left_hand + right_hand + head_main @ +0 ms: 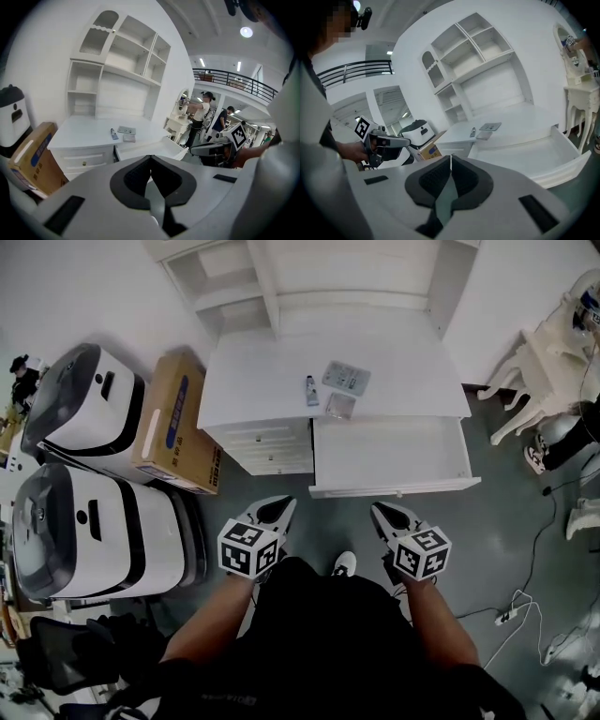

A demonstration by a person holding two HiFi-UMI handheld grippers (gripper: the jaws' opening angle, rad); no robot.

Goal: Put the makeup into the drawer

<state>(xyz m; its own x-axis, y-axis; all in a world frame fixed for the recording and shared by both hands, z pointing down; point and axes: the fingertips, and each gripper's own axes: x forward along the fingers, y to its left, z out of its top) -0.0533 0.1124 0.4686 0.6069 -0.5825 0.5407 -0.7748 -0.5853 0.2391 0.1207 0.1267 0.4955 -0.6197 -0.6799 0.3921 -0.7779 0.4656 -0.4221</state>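
Note:
Three makeup items lie on the white desk top (253, 381): a small dark tube (311, 390), a grey palette (346, 377) and a flat compact (339, 406). Below them, the right-hand drawer (389, 460) is pulled open and looks bare inside. Both grippers hang over the floor in front of the desk, short of the drawer's front. My left gripper (281, 508) is shut with nothing in it. My right gripper (379, 512) is also shut and holds nothing. The left gripper view shows the tube (114, 134) and the drawer (154, 149). The palette (490, 126) shows in the right gripper view.
A cardboard box (178, 423) leans at the desk's left, beside two white appliances (89, 409) (94, 531). White furniture (544, 362) stands at the right, and cables (525, 606) run over the grey floor. People (199, 117) stand far behind in the left gripper view.

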